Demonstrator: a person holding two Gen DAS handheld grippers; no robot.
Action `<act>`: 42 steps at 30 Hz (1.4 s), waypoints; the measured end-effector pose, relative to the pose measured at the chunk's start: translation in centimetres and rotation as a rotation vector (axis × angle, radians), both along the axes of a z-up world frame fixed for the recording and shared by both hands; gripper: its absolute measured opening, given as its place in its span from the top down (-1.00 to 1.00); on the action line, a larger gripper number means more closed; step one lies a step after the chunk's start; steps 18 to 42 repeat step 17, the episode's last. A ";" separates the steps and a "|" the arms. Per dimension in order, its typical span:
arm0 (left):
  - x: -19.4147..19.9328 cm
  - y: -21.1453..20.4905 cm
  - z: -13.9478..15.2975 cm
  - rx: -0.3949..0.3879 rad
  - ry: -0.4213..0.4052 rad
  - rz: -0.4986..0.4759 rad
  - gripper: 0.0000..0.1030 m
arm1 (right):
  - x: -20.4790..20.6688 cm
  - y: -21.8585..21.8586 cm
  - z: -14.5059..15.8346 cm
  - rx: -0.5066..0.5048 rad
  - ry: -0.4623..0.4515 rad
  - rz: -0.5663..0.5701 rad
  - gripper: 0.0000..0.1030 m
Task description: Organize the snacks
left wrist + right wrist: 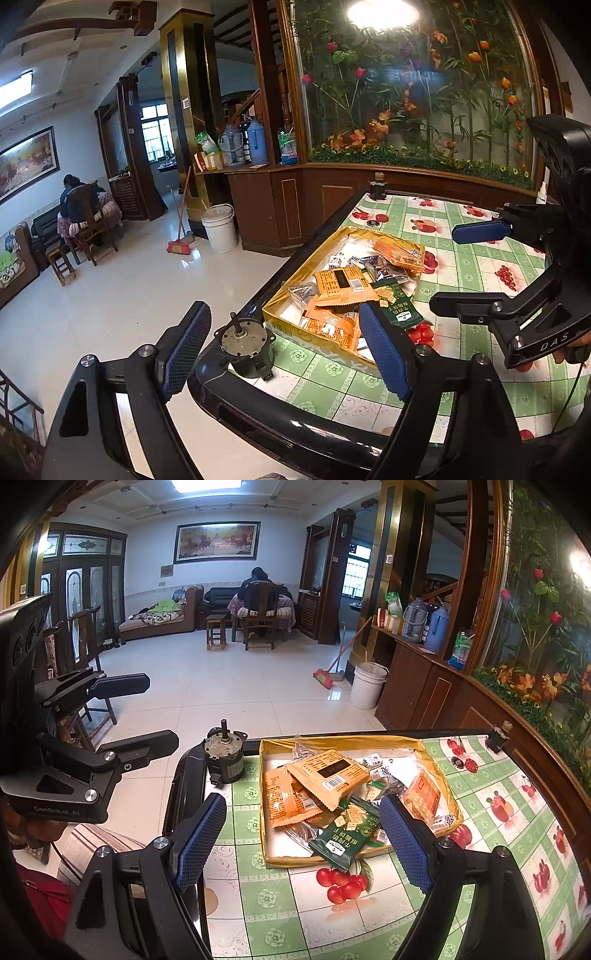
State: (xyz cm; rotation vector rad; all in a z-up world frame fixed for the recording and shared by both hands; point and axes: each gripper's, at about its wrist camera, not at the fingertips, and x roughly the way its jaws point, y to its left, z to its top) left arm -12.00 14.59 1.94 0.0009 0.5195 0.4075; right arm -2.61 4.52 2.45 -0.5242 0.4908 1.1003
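Observation:
A shallow gold-rimmed tray (pixel 266 805) (pixel 275 314) sits on the tiled table and holds several snack packets. Orange packets (pixel 325 771) (pixel 341 282) lie on top. A dark green packet (pixel 341 840) (pixel 400 308) hangs over the tray's near rim. An orange cracker pack (pixel 423 794) (pixel 400 253) lies at the tray's far side. My left gripper (pixel 284 350) is open and empty above the table's corner, short of the tray. My right gripper (pixel 304 843) is open and empty, just in front of the tray; it also shows in the left wrist view (pixel 461 266).
A small grey motor (pixel 245 345) (pixel 223 755) stands on the table corner beside the tray. A small dark bottle (pixel 498 736) (pixel 377 184) stands at the far table edge. The table's black rim (pixel 258 413) drops to a tiled floor. A wooden cabinet stands behind the table.

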 end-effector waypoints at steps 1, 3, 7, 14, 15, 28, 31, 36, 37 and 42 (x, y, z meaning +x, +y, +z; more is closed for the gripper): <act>0.0 0.0 0.0 0.002 0.000 -0.001 -0.61 | 0.0 0.0 0.0 0.000 0.000 0.000 -0.68; 0.0 0.0 0.0 -0.002 0.003 0.003 -0.64 | 0.1 0.0 0.0 -0.002 -0.001 0.001 -0.68; 0.2 0.6 -0.3 -0.009 0.024 0.039 -0.97 | 0.2 0.0 -0.2 -0.004 0.004 0.002 -0.68; 0.0 1.1 -0.3 -0.011 0.014 0.055 -0.97 | 0.6 0.1 -0.6 -0.007 0.013 0.000 -0.68; 0.0 1.0 -0.3 -0.011 0.013 0.053 -0.97 | 0.6 0.1 -0.6 -0.006 0.014 0.002 -0.68; 0.1 1.0 -0.3 -0.017 0.014 0.050 -0.97 | 0.6 0.1 -0.7 -0.006 0.012 0.005 -0.68; 0.1 1.0 -0.3 -0.017 0.014 0.050 -0.97 | 0.6 0.1 -0.7 -0.006 0.012 0.005 -0.68; 0.1 1.0 -0.3 -0.017 0.014 0.050 -0.97 | 0.6 0.1 -0.7 -0.006 0.012 0.005 -0.68; 0.1 1.0 -0.3 -0.017 0.014 0.050 -0.97 | 0.6 0.1 -0.7 -0.006 0.012 0.005 -0.68; 0.1 1.0 -0.3 -0.017 0.014 0.050 -0.97 | 0.6 0.1 -0.7 -0.006 0.012 0.005 -0.68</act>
